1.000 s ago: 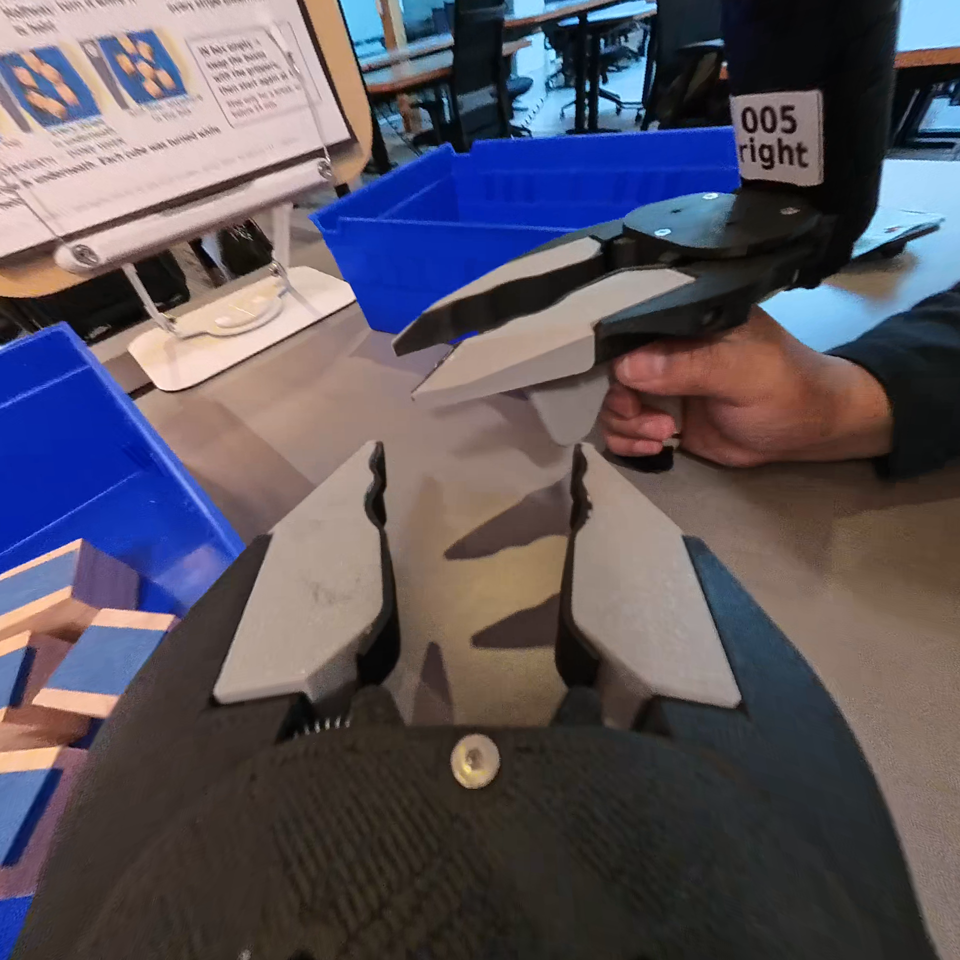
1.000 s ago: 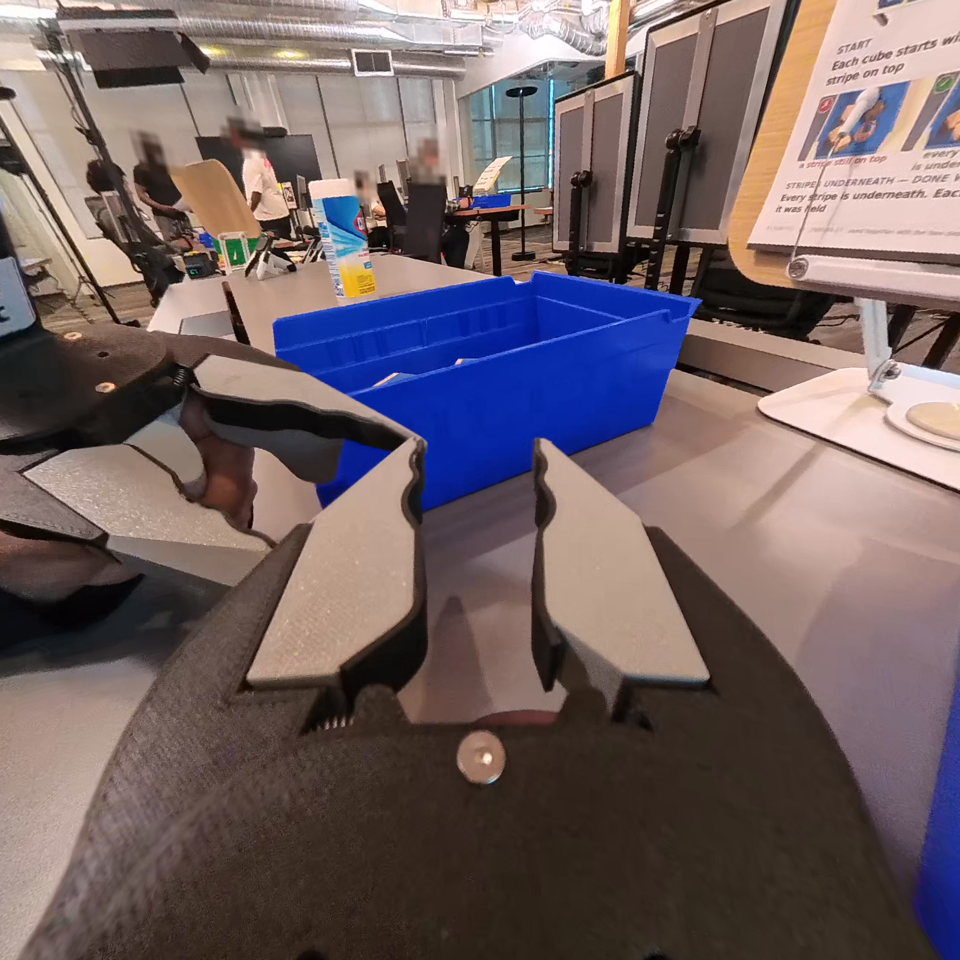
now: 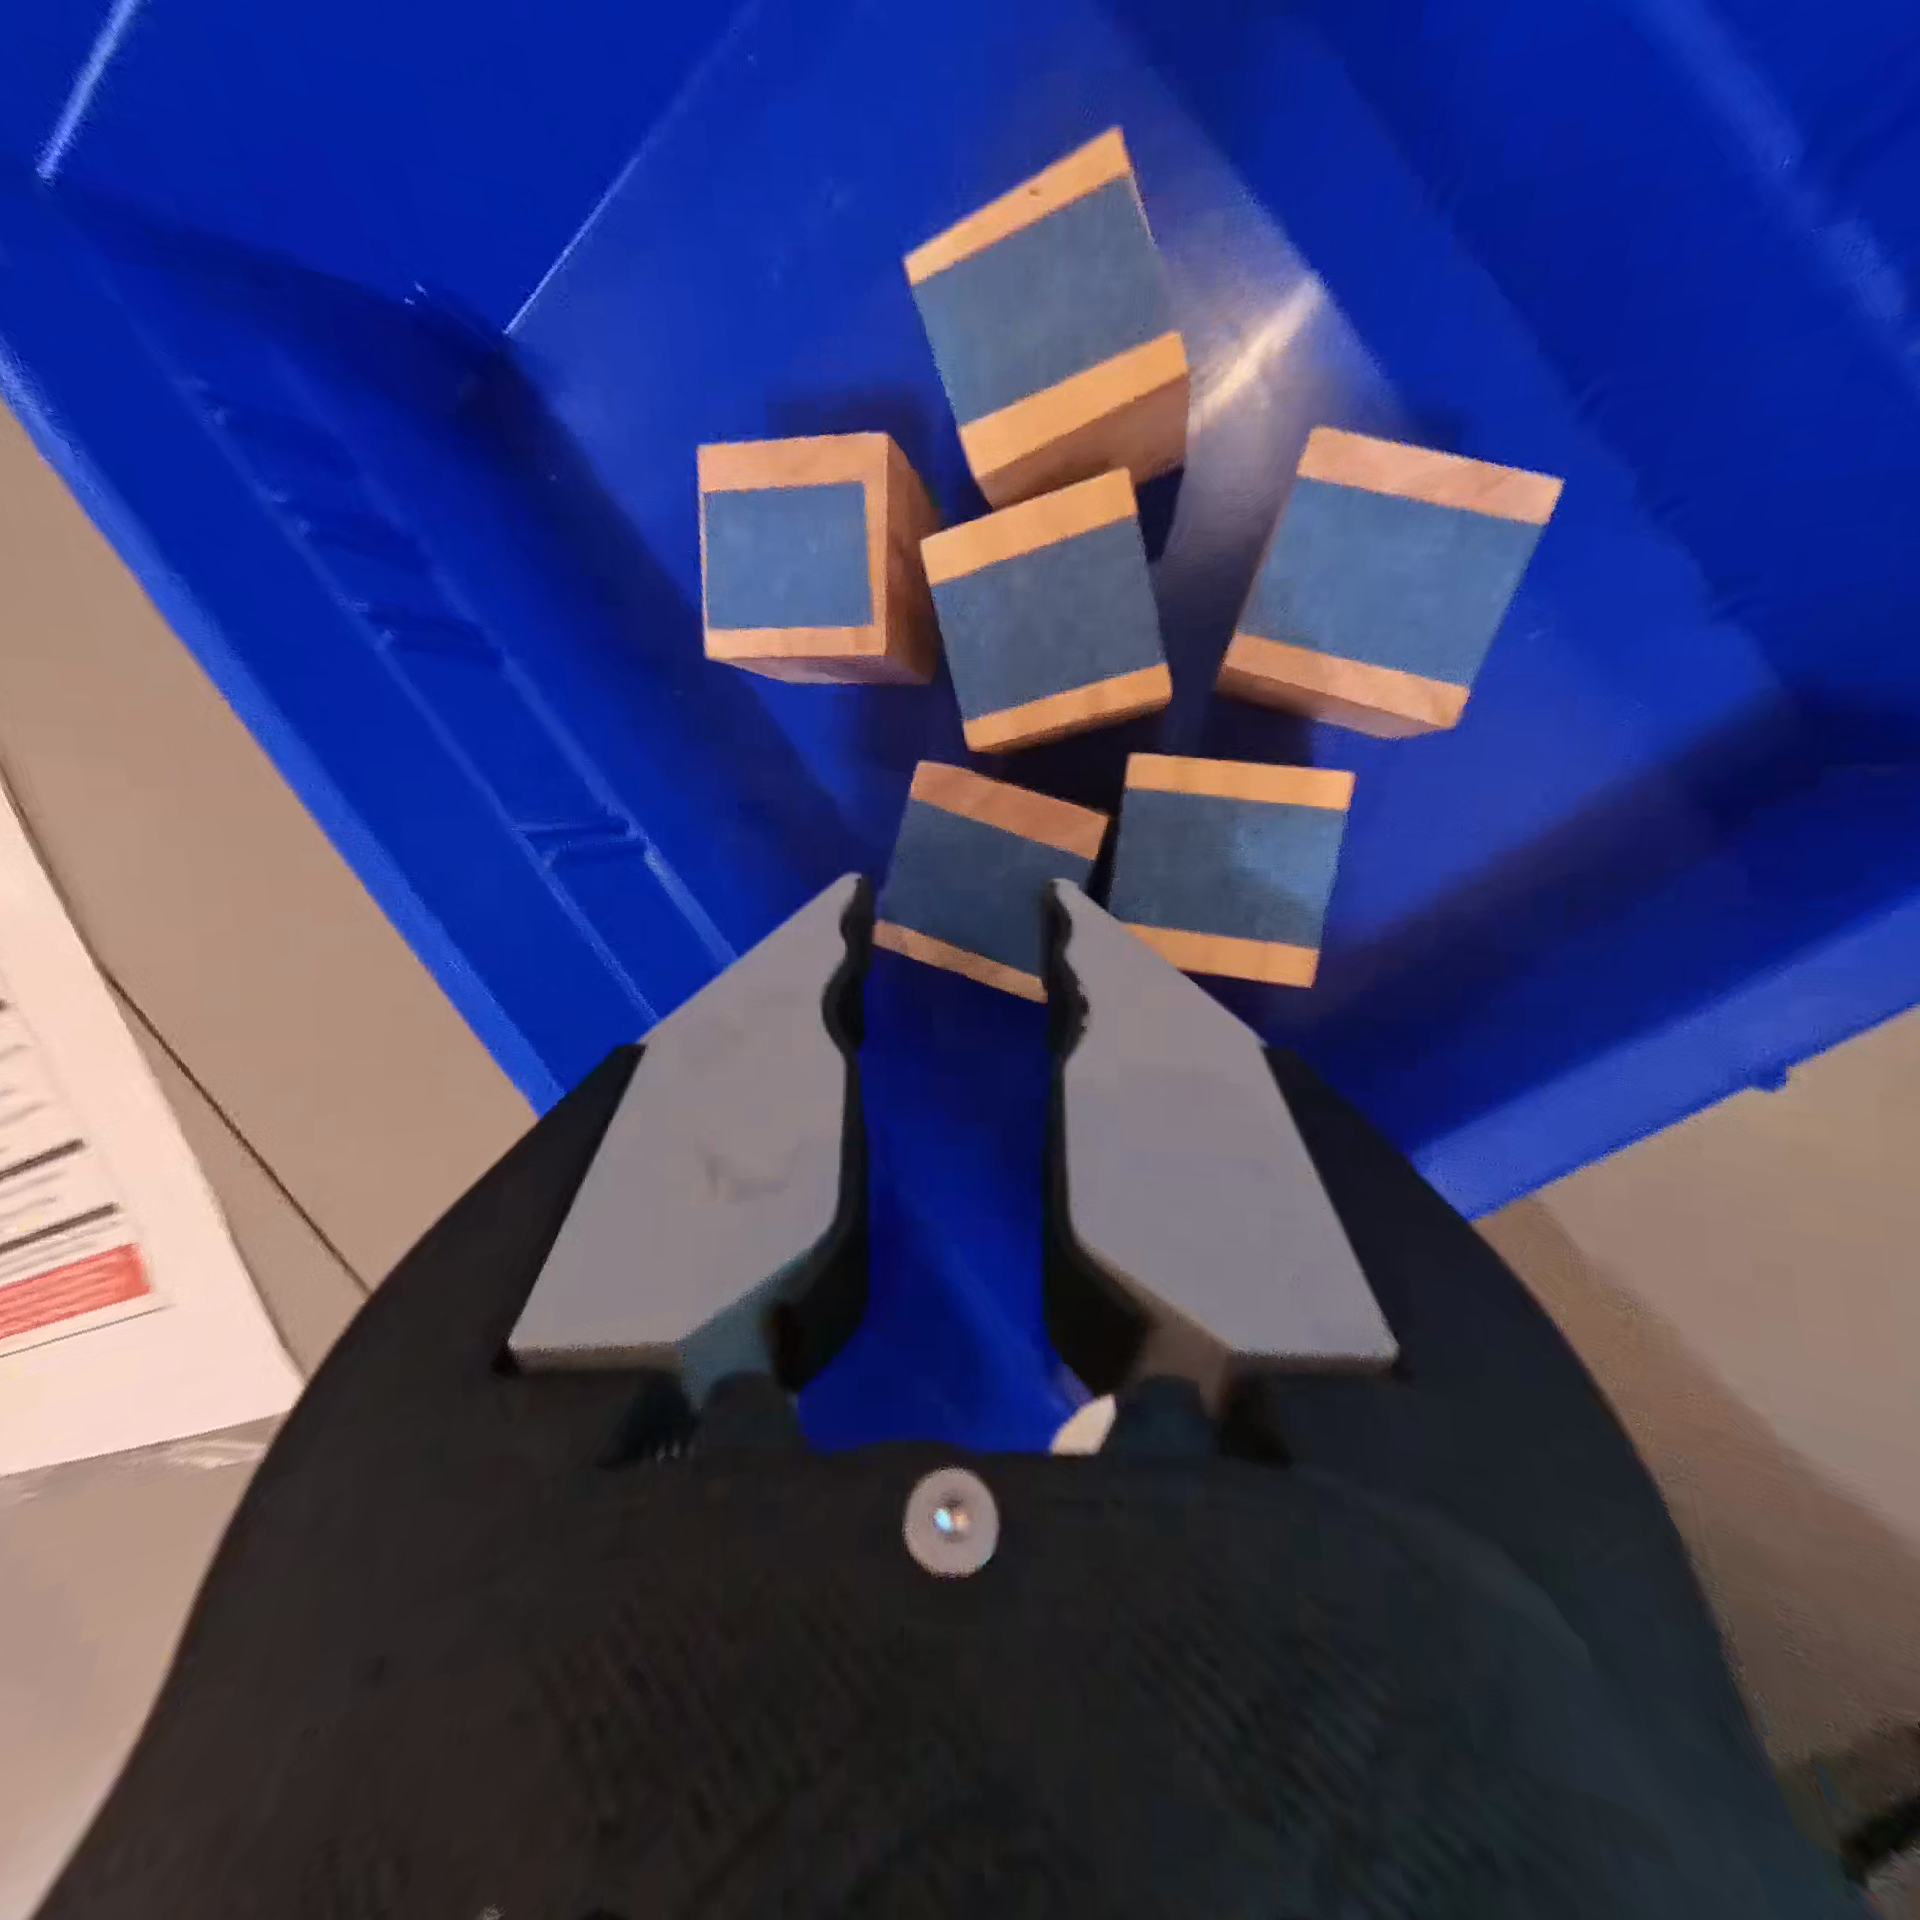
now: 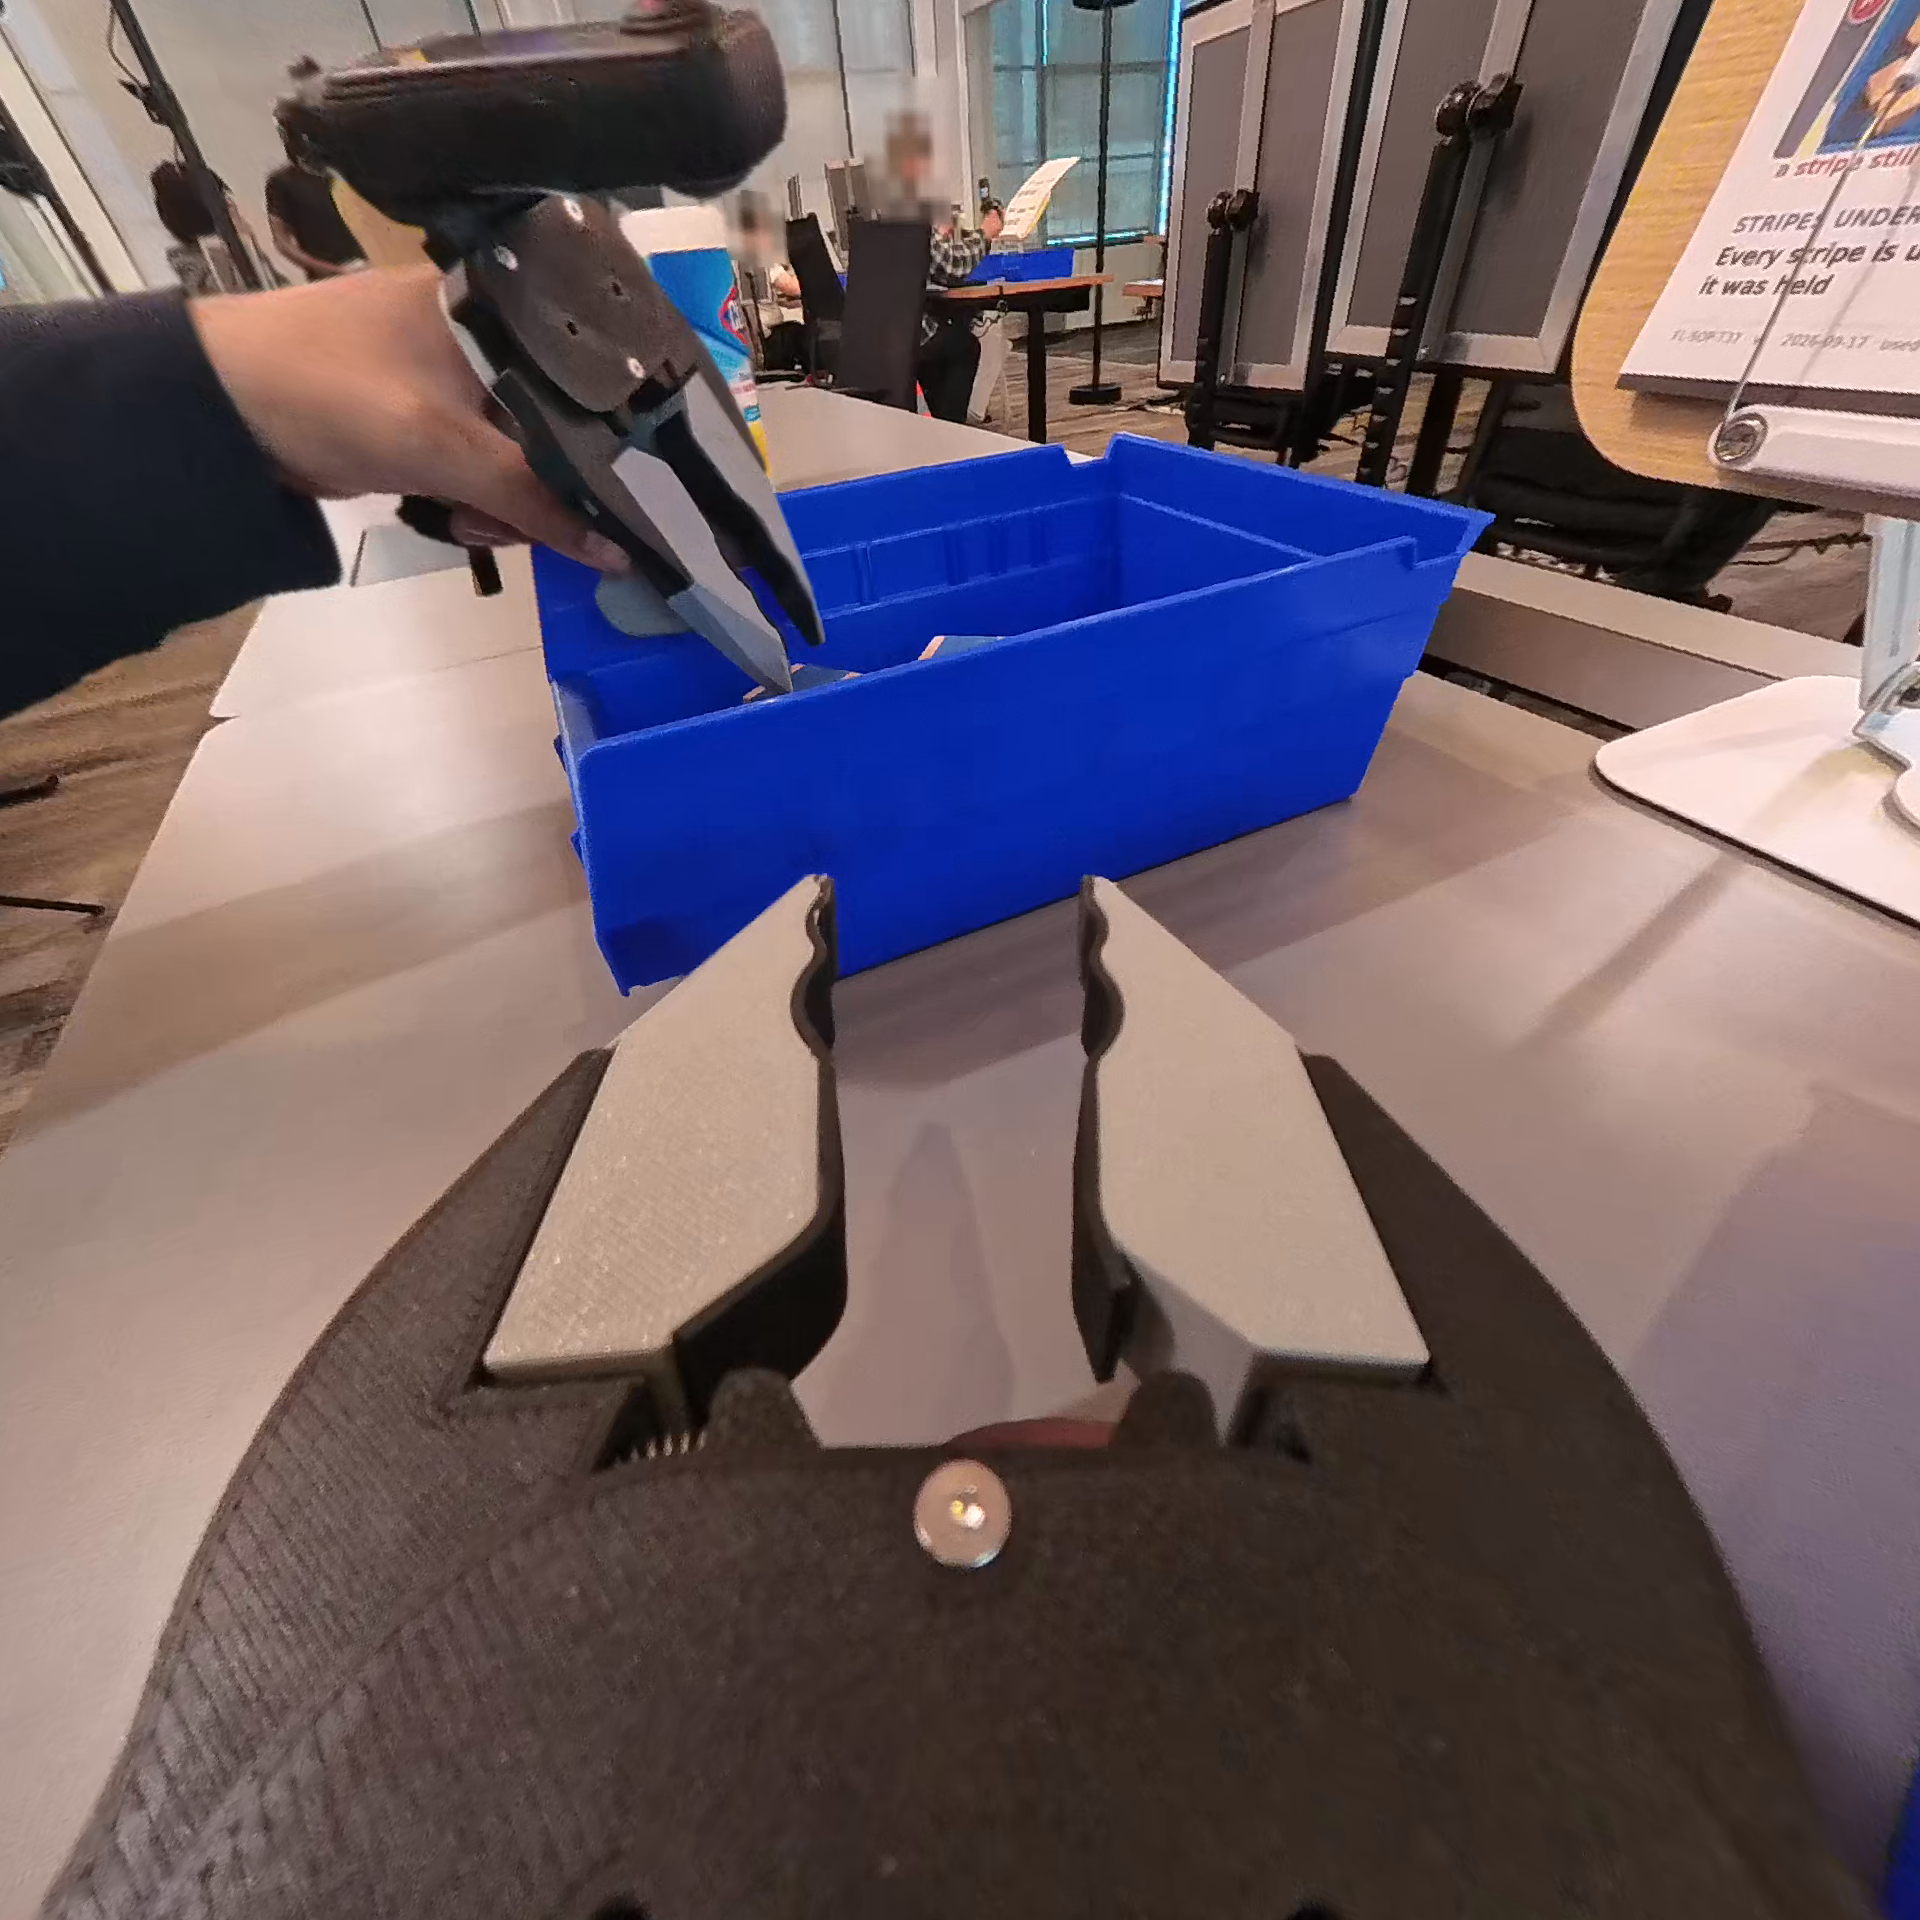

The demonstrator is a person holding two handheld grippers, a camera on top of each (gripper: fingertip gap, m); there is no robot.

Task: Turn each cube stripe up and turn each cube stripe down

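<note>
Hovering spread over six blue-striped wooden cubes (image 3: 1044, 608) in blue plastic bin (image 3: 468, 436): left gripper (image 3: 951, 914). Right gripper (image 4: 956, 914) spread, empty, above grey table (image 4: 1455, 987).

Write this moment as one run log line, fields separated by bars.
left hand-held gripper open over bin | six cubes stripe up | right hand-held gripper open, idle

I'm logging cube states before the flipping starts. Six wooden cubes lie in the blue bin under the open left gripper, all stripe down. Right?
Not quite: in the left wrist view all six cubes in the blue bin show their blue stripe facing up, not down. The left gripper is open above them.
</note>
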